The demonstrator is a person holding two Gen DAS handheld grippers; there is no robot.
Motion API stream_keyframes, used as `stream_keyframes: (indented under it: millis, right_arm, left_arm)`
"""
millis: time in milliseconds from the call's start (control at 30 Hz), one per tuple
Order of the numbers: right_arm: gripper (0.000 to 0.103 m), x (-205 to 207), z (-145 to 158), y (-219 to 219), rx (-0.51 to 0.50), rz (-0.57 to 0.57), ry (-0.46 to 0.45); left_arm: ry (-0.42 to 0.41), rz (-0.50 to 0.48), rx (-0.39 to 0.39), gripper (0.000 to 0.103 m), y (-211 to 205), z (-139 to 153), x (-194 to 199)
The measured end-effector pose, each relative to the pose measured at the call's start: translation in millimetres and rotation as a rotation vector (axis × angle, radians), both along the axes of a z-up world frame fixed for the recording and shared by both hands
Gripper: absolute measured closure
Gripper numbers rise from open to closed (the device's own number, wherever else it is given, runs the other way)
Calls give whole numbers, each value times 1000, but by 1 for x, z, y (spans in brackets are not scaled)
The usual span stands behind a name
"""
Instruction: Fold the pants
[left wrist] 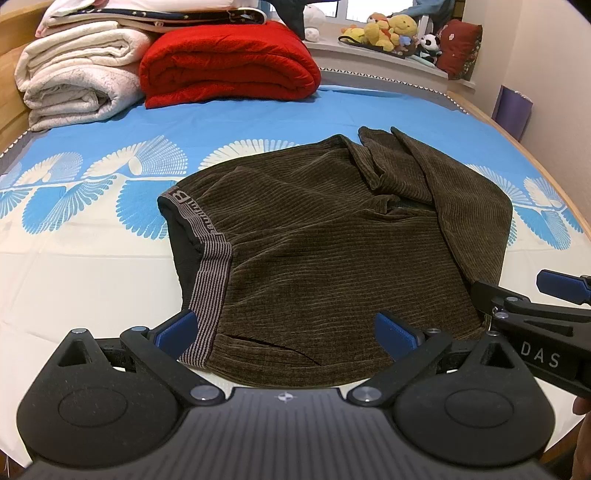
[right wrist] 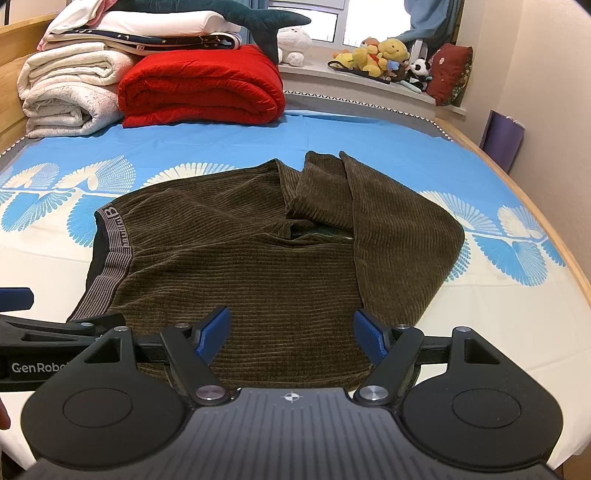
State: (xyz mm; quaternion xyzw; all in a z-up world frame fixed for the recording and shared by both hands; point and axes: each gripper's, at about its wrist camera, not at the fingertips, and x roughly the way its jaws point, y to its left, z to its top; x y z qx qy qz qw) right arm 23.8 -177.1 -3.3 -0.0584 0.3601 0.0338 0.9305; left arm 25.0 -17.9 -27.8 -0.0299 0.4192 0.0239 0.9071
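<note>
Brown corduroy pants lie on the bed, legs folded back over the body, striped grey waistband at the left. They also show in the right wrist view. My left gripper is open and empty, its blue pads astride the near hem by the waistband. My right gripper is open and empty over the near edge of the pants; it also shows at the right of the left wrist view. The left gripper shows at the left edge of the right wrist view.
The bed sheet is blue and white. A red folded blanket and white folded blankets are stacked at the head. Stuffed toys sit on the windowsill. The bed's wooden edge runs along the right.
</note>
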Motion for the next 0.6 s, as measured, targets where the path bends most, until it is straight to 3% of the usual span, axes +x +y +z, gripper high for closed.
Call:
stream_keyframes:
  millis: [600]
  right_arm:
    - [28,0,0,1,6,-2,5]
  left_arm:
    - [-1,0,-2,1,0,0,0]
